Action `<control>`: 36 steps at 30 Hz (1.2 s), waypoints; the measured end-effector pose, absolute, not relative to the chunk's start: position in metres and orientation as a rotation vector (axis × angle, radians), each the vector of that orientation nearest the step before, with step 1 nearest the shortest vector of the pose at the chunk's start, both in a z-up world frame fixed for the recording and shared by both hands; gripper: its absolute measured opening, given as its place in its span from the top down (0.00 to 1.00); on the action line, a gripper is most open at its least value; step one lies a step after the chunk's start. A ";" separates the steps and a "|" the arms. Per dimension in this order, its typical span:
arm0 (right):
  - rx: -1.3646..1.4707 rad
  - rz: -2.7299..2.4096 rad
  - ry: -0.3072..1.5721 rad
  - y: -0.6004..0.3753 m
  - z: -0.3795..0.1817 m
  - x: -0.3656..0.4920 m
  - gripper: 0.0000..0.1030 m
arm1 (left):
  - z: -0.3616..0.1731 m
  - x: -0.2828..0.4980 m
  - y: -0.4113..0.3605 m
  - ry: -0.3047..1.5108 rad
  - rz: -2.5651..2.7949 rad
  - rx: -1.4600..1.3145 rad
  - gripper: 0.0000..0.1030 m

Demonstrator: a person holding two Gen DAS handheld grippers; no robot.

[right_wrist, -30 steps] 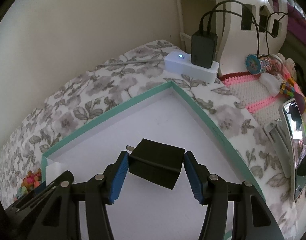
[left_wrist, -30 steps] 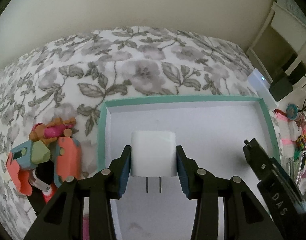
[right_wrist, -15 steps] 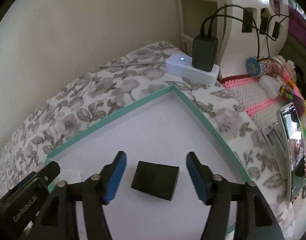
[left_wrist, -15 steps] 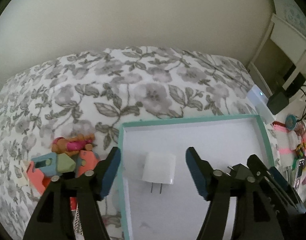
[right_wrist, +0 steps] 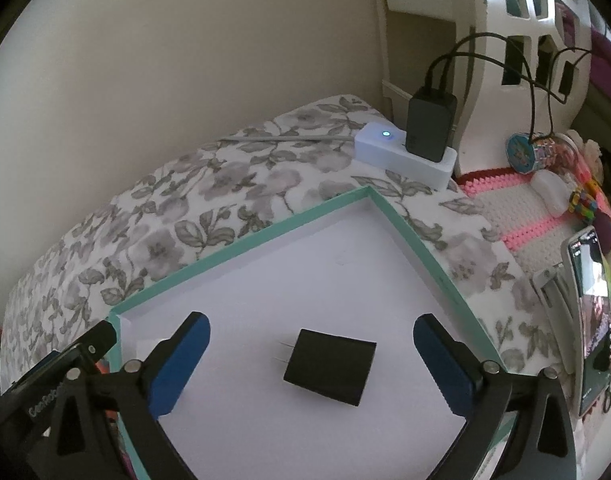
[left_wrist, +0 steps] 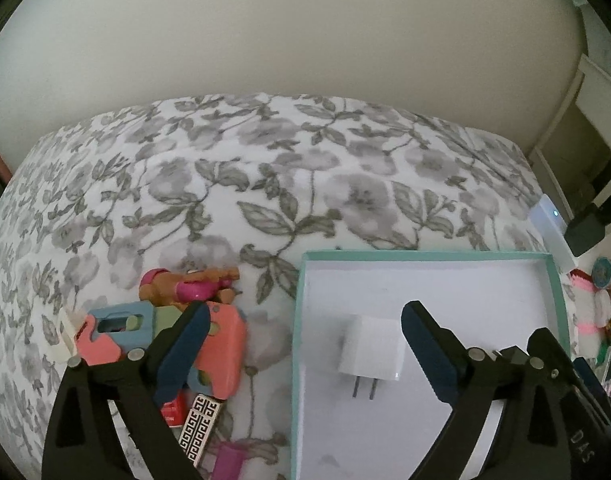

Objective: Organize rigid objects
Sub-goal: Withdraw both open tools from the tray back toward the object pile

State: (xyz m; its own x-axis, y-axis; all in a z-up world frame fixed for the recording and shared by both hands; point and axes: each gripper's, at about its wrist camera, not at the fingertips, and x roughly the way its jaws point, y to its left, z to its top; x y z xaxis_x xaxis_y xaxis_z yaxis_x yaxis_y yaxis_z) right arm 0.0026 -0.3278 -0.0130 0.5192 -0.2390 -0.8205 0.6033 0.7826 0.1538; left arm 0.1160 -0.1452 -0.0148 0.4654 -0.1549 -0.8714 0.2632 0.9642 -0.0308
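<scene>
A white plug adapter lies on the floor of a shallow box with a teal rim, prongs toward me. My left gripper is open and empty, raised behind it. A black plug adapter lies in the same box, prongs to the left. My right gripper is open and empty, its fingers standing wide apart on either side of the black adapter and above it.
Left of the box lies a pile of toys: coral and blue plastic pieces, a brown doll, a patterned block. A white power strip with a black charger stands beyond the box. A phone and trinkets lie at the right.
Both grippers opened and let their adapters go onto the box floor, then drew back and up. The left gripper also shifted left, so the toy pile shows more.
</scene>
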 end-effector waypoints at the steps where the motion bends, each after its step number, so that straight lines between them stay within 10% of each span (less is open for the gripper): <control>1: 0.456 -0.517 0.891 -0.327 -0.013 0.003 0.00 | -0.016 0.116 -0.145 1.055 -0.257 0.111 0.06; 36: 0.357 -0.247 0.712 -0.243 0.057 0.005 0.00 | 0.042 0.085 -0.013 0.999 0.076 0.076 0.06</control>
